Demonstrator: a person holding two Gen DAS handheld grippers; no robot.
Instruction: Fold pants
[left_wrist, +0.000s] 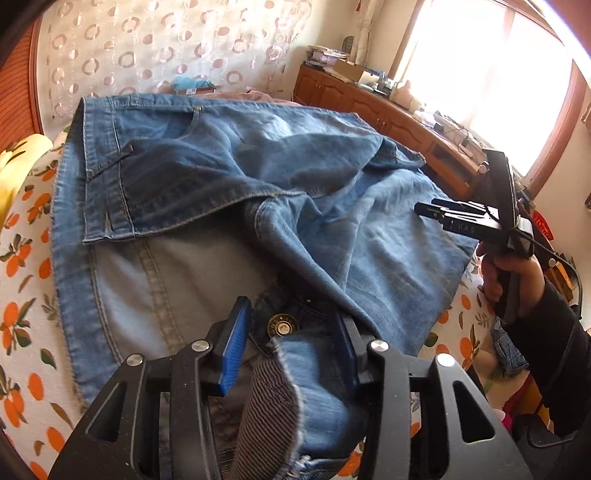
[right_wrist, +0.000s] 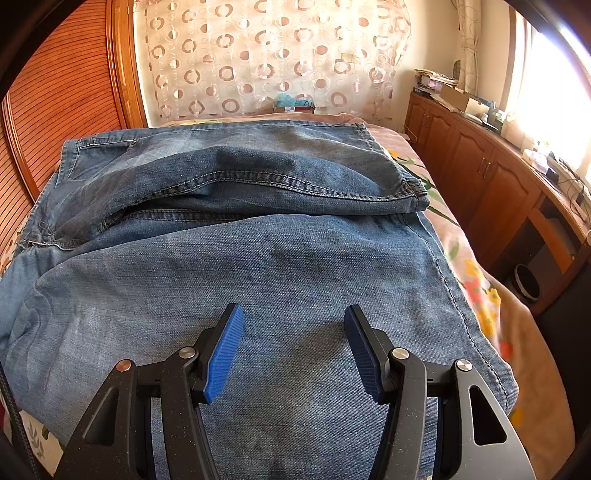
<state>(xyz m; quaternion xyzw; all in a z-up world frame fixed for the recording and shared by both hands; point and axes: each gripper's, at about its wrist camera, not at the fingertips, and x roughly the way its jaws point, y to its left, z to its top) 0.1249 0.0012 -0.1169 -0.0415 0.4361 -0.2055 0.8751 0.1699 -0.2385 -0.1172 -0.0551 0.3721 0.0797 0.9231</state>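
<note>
1. The left claw (left_wrist: 295, 343) sits at the bottom middle of the left wrist view with a bunch of denim between its blue pads (left_wrist: 236, 343): the waistband end of the jeans (left_wrist: 258, 206), with the brass button (left_wrist: 282, 326) showing just beyond the pads and a flap of striped pocket lining (left_wrist: 266, 413) hanging back toward the camera. The left pad looks to stand off the cloth, so I cannot tell whether the pads truly pinch it or merely surround it.

2. The right claw (right_wrist: 293, 347), bottom middle of the right wrist view, has its pads well apart with nothing between them; it hovers over flat denim. In the left wrist view it shows at the right edge, held in a hand (left_wrist: 517, 273).

3. Risks, as I judge them:
   - If the left claw's hold is loose, the heavy waistband could slip out mid-fold and leave a crooked heap.
   - The bunch is thick and uneven; a pull could drag the layers lying beneath and undo the fold.
   - The near leg hangs toward the bed's (right_wrist: 480, 295) edge at lower right, so a tug could slide the jeans off.
   - The loose lining could get folded in.

4. From the claws outward, the jeans spread up the frame across the flowered bed cover, one leg doubled over in the upper half, hems toward the curtain (right_wrist: 258, 55).
</note>
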